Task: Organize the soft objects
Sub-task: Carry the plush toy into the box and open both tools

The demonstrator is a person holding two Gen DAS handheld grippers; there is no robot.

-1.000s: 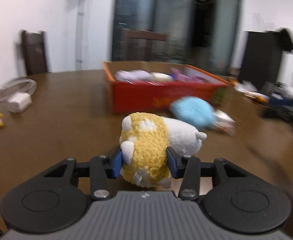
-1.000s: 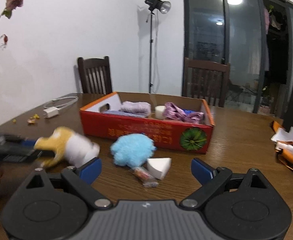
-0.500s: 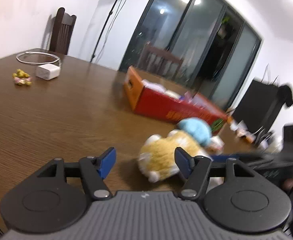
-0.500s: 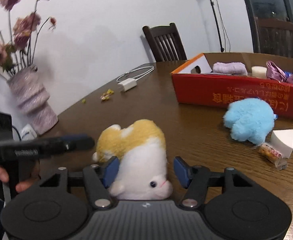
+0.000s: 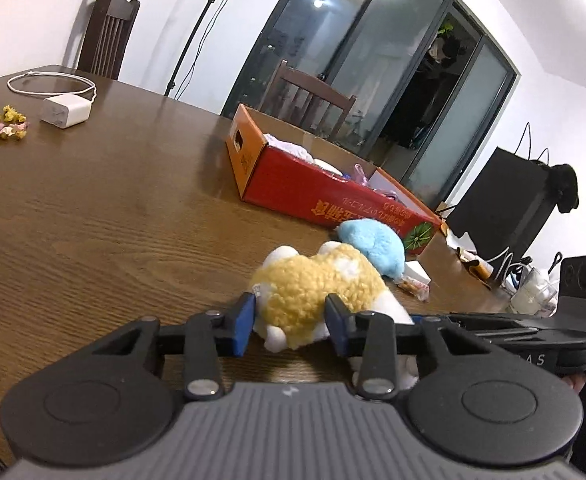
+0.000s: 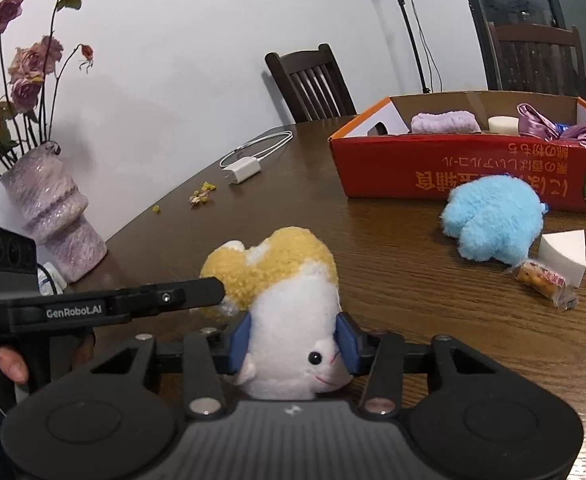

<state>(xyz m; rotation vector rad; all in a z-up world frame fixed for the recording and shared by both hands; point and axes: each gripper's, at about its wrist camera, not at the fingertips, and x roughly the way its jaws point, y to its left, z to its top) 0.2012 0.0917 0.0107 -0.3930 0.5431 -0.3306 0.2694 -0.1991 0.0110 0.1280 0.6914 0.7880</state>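
A yellow-and-white plush animal (image 5: pixel 313 288) (image 6: pixel 277 264) lies on the brown table, held from two sides. My left gripper (image 5: pixel 289 320) has its blue pads against the yellow back, and its jaws are closing. My right gripper (image 6: pixel 293 342) squeezes the white head between its pads; those jaws are closing too. A fluffy blue plush (image 6: pixel 489 220) (image 5: pixel 373 242) rests in front of the red cardboard box (image 6: pixel 453 176) (image 5: pixel 333 196). Inside the box lie a lilac cloth (image 6: pixel 443 122), a white round sponge (image 6: pixel 503 123) and a shiny purple fabric (image 6: pixel 553 128).
A white wedge sponge (image 6: pixel 565 248) and a snack packet (image 6: pixel 541 282) lie beside the blue plush. A vase of dried roses (image 6: pixel 53 208) stands at the table's left edge. A white charger with cable (image 6: pixel 245 168) and dried petals (image 5: pixel 9 126) lie further back. Chairs stand behind the table.
The left gripper let go of the plush, opened, then closed on its yellow back again. The right gripper swung over from the box side and closed from wide open onto the white head.
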